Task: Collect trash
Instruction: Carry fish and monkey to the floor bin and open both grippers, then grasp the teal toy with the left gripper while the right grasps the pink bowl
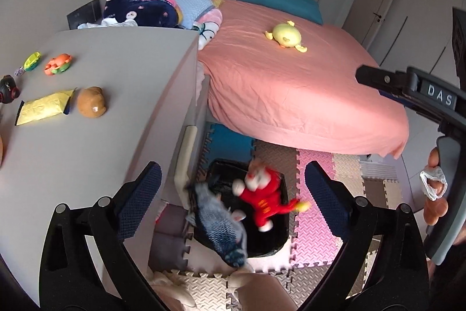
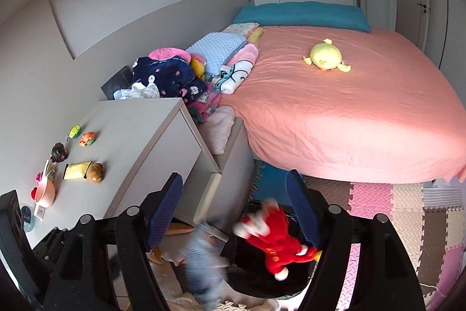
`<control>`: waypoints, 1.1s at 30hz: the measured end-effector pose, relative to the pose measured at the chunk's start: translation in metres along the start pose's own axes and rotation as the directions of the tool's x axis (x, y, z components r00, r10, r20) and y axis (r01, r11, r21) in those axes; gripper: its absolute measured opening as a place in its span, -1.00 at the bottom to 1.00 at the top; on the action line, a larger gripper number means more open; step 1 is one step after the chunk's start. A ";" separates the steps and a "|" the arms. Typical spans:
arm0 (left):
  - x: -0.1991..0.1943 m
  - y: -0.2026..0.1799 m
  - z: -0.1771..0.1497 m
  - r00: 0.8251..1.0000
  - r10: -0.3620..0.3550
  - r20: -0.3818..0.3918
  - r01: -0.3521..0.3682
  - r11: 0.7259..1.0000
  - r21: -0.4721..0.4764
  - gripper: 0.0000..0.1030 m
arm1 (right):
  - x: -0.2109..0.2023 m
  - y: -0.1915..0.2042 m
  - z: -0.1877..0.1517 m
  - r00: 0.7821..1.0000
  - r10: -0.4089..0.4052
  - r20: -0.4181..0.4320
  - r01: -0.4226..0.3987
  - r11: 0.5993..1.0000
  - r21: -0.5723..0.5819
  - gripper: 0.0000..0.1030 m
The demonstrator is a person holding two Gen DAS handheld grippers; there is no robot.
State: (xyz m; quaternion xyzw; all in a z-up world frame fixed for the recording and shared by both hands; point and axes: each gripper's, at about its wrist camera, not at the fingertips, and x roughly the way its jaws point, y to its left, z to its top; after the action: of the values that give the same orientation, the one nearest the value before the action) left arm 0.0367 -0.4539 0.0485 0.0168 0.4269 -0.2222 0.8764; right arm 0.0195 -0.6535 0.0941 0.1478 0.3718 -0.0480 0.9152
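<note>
While both hand-held grippers, left and right, gape wide, empty, above black bin: blurred blue-grey plush fish straddles bin rim, may tip onto floor; you risk binning toys while yellow wrapper waits on table.

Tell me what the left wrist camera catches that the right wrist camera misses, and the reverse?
Only the left wrist view shows the other black handheld gripper and bare fingers at its right edge. Only the right wrist view shows the pink plastic bowl on the grey cabinet top. Both show the red plush toy and blurred blue-grey plush fish over the black bin, and the yellow plush duck.
</note>
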 end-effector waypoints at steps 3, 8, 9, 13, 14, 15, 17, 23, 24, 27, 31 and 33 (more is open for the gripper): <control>-0.009 0.010 0.001 1.000 0.018 0.017 -0.017 1.000 -0.015 0.85 | 0.003 0.004 0.000 1.000 0.007 -0.005 -0.007 1.000 -0.004 0.44; -0.029 0.037 -0.001 0.998 0.045 0.045 -0.042 0.997 -0.069 0.85 | 0.007 0.039 -0.002 0.999 0.035 -0.012 -0.036 0.998 -0.056 0.44; -0.033 0.042 -0.002 0.997 0.054 0.050 -0.051 0.996 -0.073 0.85 | 0.008 0.049 -0.002 0.999 0.044 -0.014 -0.044 0.996 -0.071 0.44; -0.054 0.075 -0.009 0.991 0.114 0.075 -0.107 0.989 -0.100 0.86 | 0.014 0.090 -0.006 0.996 0.081 -0.034 -0.085 0.987 -0.134 0.44; -0.060 0.085 -0.011 0.988 0.130 0.081 -0.121 0.986 -0.111 0.85 | 0.017 0.105 -0.008 0.995 0.093 -0.042 -0.099 0.983 -0.156 0.44; -0.065 0.092 -0.013 0.987 0.139 0.085 -0.129 0.985 -0.118 0.85 | 0.019 0.118 -0.010 0.993 0.104 -0.049 -0.111 0.979 -0.173 0.44; -0.077 0.111 -0.018 0.982 0.167 0.092 -0.154 0.979 -0.137 0.85 | 0.025 0.144 -0.014 0.990 0.124 -0.065 -0.135 0.970 -0.205 0.44; -0.112 0.174 -0.034 0.960 0.258 0.106 -0.231 0.949 -0.213 0.85 | 0.039 0.215 -0.024 0.979 0.172 -0.108 -0.196 0.941 -0.277 0.44; -0.120 0.188 -0.037 0.954 0.278 0.111 -0.246 0.940 -0.236 0.85 | 0.041 0.228 -0.025 0.976 0.184 -0.117 -0.210 0.934 -0.288 0.44; -0.137 0.217 -0.044 0.938 0.328 0.114 -0.287 0.917 -0.276 0.86 | 0.046 0.261 -0.031 0.968 0.211 -0.137 -0.245 0.915 -0.319 0.44; -0.165 0.261 -0.057 0.914 0.388 0.117 -0.331 0.881 -0.339 0.85 | 0.055 0.306 -0.039 0.955 0.243 -0.171 -0.290 0.888 -0.357 0.44; -0.177 0.280 -0.062 0.900 0.419 0.116 -0.355 0.862 -0.363 0.85 | 0.061 0.328 -0.044 0.945 0.264 -0.193 -0.319 0.873 -0.368 0.44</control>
State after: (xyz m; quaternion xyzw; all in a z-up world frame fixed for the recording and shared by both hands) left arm 0.0089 -0.1214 0.0982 -0.0673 0.3600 0.0339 0.9299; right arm 0.0989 -0.3264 0.0993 0.0180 0.4087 0.1769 0.8952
